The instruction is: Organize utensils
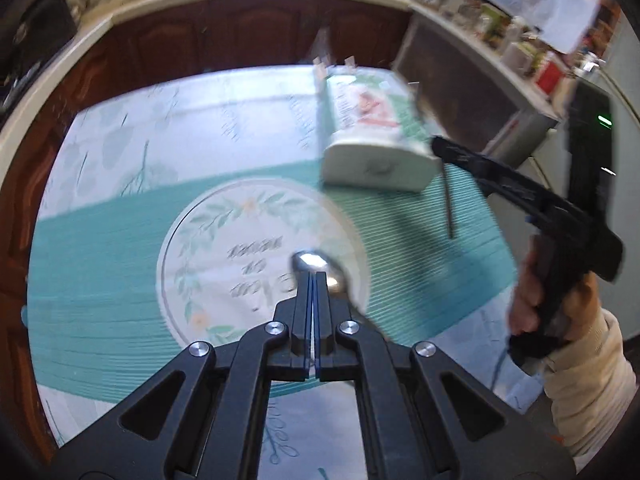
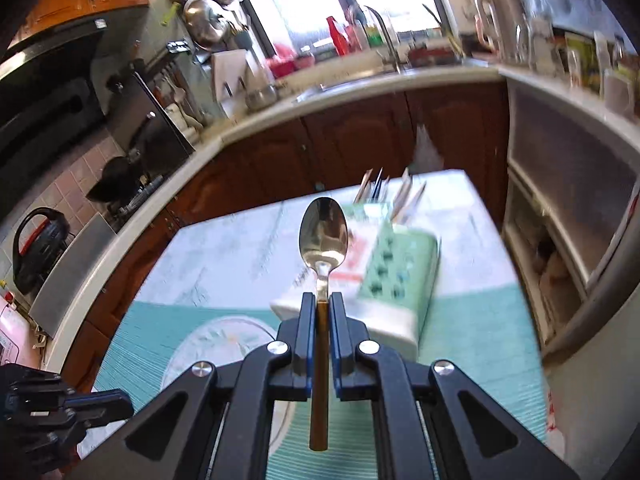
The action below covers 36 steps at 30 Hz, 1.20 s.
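My right gripper (image 2: 323,300) is shut on a gold-handled spoon (image 2: 323,236), bowl up and handle hanging below the fingers. Just beyond it, a green-and-white utensil holder (image 2: 384,276) seems to lie on its side, with several utensils (image 2: 386,188) poking out of the far end. In the left wrist view my left gripper (image 1: 314,280) is shut, with nothing seen between its fingers. Its tips hover over a second spoon (image 1: 326,270) lying at the right edge of a white leaf-pattern plate (image 1: 224,256). The holder (image 1: 376,136) and the right gripper (image 1: 438,146) sit further right.
The plate and holder rest on a ribbed teal placemat (image 1: 100,280) over a pale leaf-print tablecloth (image 1: 160,120). Dark wooden cabinets (image 2: 352,140) under a white counter curve behind the table. A hand in a cream sleeve (image 1: 592,360) holds the right gripper. The left gripper (image 2: 124,406) shows bottom left.
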Available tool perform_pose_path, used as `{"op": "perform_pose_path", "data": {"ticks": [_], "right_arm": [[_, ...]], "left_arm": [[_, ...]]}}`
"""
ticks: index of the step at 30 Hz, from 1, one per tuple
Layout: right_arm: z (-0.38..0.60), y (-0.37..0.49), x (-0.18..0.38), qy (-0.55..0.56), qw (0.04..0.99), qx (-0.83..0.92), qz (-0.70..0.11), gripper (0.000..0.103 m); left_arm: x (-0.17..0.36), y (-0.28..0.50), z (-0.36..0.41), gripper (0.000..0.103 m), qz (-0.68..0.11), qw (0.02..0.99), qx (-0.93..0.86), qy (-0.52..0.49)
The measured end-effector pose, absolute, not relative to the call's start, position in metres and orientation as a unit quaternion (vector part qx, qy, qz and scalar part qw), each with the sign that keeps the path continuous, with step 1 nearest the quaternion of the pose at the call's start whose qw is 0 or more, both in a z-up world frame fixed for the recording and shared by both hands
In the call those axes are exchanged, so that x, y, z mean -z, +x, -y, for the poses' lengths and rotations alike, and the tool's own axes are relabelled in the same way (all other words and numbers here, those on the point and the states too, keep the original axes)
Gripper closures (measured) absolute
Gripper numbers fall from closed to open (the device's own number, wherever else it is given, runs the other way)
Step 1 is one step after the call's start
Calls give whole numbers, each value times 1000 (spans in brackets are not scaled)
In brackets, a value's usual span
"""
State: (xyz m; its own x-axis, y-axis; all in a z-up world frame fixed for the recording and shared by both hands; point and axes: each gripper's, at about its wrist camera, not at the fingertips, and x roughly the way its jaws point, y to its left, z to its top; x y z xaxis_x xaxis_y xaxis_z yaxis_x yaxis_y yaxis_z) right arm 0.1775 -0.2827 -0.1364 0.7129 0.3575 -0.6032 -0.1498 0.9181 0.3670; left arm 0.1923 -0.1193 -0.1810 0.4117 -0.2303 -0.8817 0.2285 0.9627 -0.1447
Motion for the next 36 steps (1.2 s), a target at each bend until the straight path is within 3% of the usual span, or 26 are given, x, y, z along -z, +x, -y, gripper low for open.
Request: {"op": "perform_pose_path", "data": {"ticks": [9, 13, 17, 20, 21, 22, 23, 25, 27, 32, 34, 36], "right_arm": [[270, 160, 175, 143, 889, -170, -401, 97], [252, 149, 188, 121, 876, -191, -425, 97], [236, 140, 195, 100, 867, -209, -441, 97], [230, 137, 200, 85, 861, -208, -457, 97], [229, 136, 202, 79, 858, -206, -463, 96], [227, 136, 205, 70, 856, -201, -470, 96], [226, 135, 207, 64, 854, -198, -477, 94], [226, 130, 206, 60, 853, -196, -480, 88], [230, 123, 200, 53, 862, -184, -469, 80], [250, 100, 188, 41, 907, -77, -412, 68], [263, 97, 188, 52, 916, 1, -398, 55], [273, 96, 193, 69, 911, 47, -403, 53]], "left_arm": [[261, 233, 46, 103, -602, 796, 35, -52], [265, 229, 27, 92, -579, 812, 29, -64], [269, 223, 18, 89, -561, 823, 51, -76], [268, 212, 24, 68, -538, 836, 91, -60], [262, 209, 32, 48, -532, 839, 106, -49], [263, 205, 39, 10, -527, 841, 116, -31], [271, 203, 47, 2, -538, 835, 114, -7], [279, 193, 64, 0, -497, 861, 92, 59], [283, 183, 62, 0, -456, 885, 86, 43], [285, 183, 65, 0, -454, 887, 81, 39], [285, 182, 67, 0, -453, 887, 81, 39], [286, 183, 66, 0, -453, 887, 77, 36]]}}
